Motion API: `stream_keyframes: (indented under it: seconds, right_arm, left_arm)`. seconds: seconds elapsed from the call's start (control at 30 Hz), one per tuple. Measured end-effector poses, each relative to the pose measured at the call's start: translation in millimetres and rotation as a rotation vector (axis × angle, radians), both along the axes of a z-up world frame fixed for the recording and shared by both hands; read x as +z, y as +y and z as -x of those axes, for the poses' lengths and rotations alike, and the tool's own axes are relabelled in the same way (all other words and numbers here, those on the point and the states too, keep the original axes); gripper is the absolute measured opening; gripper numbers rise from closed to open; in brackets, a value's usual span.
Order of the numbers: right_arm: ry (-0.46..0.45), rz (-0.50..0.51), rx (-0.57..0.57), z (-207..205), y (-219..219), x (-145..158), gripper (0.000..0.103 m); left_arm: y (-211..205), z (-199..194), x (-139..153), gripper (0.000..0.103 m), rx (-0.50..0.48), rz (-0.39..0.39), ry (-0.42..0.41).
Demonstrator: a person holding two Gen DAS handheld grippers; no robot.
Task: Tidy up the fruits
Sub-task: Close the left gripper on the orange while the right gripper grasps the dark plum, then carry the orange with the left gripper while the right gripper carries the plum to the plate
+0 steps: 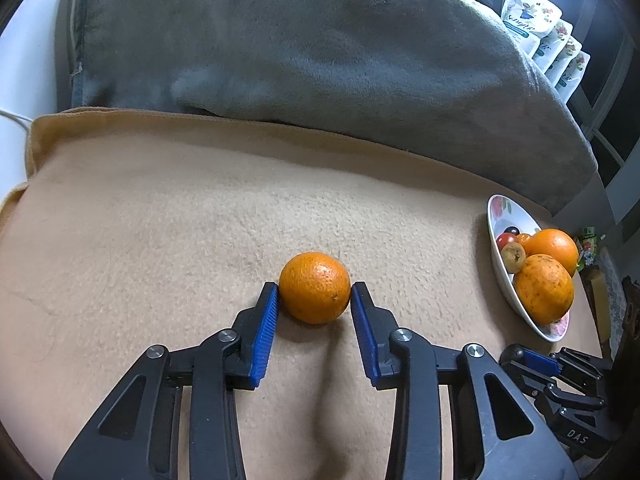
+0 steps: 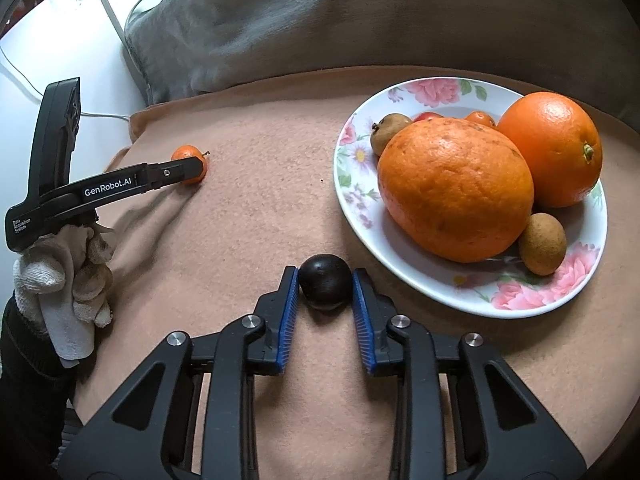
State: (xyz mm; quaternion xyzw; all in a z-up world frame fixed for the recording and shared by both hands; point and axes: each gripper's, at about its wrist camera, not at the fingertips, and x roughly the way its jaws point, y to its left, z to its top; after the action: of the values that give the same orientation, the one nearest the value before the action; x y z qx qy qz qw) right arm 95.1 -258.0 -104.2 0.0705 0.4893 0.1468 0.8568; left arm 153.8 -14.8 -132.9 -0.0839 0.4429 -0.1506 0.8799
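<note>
My left gripper [image 1: 315, 294] has its blue pads against both sides of an orange [image 1: 315, 293] that rests on the tan blanket [image 1: 160, 240]. The same orange [image 2: 191, 163] shows small in the right wrist view, partly behind the left gripper's finger. My right gripper [image 2: 325, 282] is closed on a small dark round fruit [image 2: 325, 287] just above the blanket, left of the floral plate [image 2: 472, 288]. The plate holds two large oranges [image 2: 454, 188] [image 2: 554, 148], small brown fruits [image 2: 542, 243] and small red ones. The plate [image 1: 500, 216] also shows at the right in the left wrist view.
A grey cushion [image 1: 320, 52] lies along the back of the blanket. White pouches [image 1: 548, 36] stand at the far right. A white cable [image 2: 24, 80] runs along the white surface at the left. A gloved hand [image 2: 68, 272] holds the left gripper.
</note>
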Motion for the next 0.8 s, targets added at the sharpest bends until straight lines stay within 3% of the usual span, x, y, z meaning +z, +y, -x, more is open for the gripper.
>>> stream_keyframes:
  seconds: [0.8]
  right_arm:
    - [-0.069,-0.064,0.018,18.6,-16.3,19.6,0.026]
  left_arm:
    - [-29.6,17.9,30.5,0.034,-0.045,-0.006,-0.08]
